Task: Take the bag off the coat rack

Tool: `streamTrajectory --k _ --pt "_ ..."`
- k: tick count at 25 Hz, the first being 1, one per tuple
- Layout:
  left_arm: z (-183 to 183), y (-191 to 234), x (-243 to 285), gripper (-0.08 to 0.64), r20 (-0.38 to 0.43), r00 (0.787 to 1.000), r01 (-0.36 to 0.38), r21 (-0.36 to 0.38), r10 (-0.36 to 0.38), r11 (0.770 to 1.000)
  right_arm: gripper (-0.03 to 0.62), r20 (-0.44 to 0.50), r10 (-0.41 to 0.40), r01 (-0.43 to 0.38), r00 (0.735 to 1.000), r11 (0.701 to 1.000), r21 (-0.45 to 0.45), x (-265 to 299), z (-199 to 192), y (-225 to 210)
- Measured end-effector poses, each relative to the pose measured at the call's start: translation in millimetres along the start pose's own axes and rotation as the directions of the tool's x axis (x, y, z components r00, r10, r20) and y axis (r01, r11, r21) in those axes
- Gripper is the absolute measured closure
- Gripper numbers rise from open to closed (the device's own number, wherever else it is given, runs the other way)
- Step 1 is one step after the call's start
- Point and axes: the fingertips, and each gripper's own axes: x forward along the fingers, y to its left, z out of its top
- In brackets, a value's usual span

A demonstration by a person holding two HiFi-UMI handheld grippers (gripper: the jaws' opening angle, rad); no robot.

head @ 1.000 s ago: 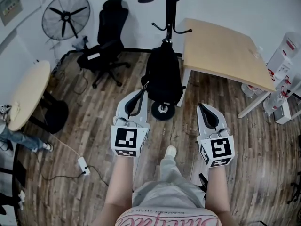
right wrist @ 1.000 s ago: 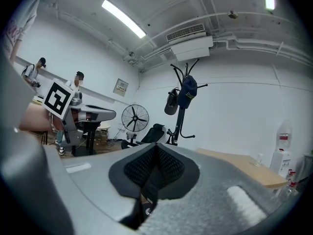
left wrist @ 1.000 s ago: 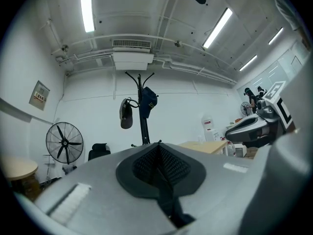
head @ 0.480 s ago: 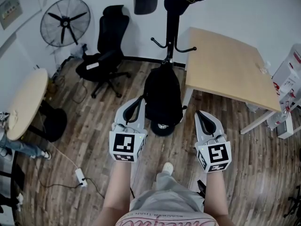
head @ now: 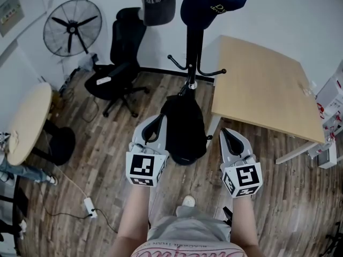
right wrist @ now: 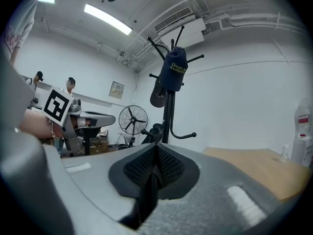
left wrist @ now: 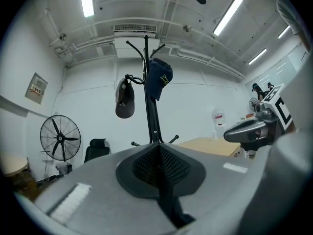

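Observation:
A black bag (head: 184,133) hangs low on the black coat rack (head: 193,52), straight ahead of me in the head view. A grey cap (head: 158,4) and a navy cap (head: 214,4) hang at the rack's top. My left gripper (head: 158,119) is shut and empty, its tip just left of the bag. My right gripper (head: 228,134) is also shut and empty, a little to the bag's right. The left gripper view shows the rack (left wrist: 149,106) and both caps above shut jaws; the right gripper view shows the rack (right wrist: 168,111) too. Neither gripper view shows the bag.
A wooden table (head: 262,84) stands right of the rack, close to the bag. A black office chair (head: 120,63) and a floor fan (head: 72,25) are at the back left. A round table (head: 27,116) is at the far left, with a power strip (head: 88,208) on the floor.
The rack and bag have drawn closer, and both grippers now flank the bag. The caps at the rack's top have come into the head view. Both grippers stay shut.

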Motion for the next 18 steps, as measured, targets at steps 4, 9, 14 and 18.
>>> streamTrajectory --k 4,9,14,18 --pt "-7.4 1.3 16.3 0.53 -0.011 1.0 0.002 -0.005 -0.002 1.0 0.554 0.031 0.039 -0.041 0.999 0.997 0.062 14.0 -2.1 -8.9" --pt "-9.2 2.0 28.7 0.457 -0.012 0.999 0.03 -0.031 -0.03 0.999 0.428 0.037 0.071 -0.076 0.997 0.989 0.129 26.4 -4.7 -13.6" --pt "-13.0 -1.5 37.1 0.344 -0.006 0.997 0.079 -0.074 -0.08 0.994 0.245 0.023 0.113 -0.115 0.993 0.98 0.165 34.4 -10.0 -9.4" --pt "-18.2 -3.6 43.0 0.218 -0.012 0.993 0.119 -0.092 -0.121 0.989 0.221 -0.003 0.098 -0.096 0.995 0.984 0.149 38.1 -13.9 -8.8"
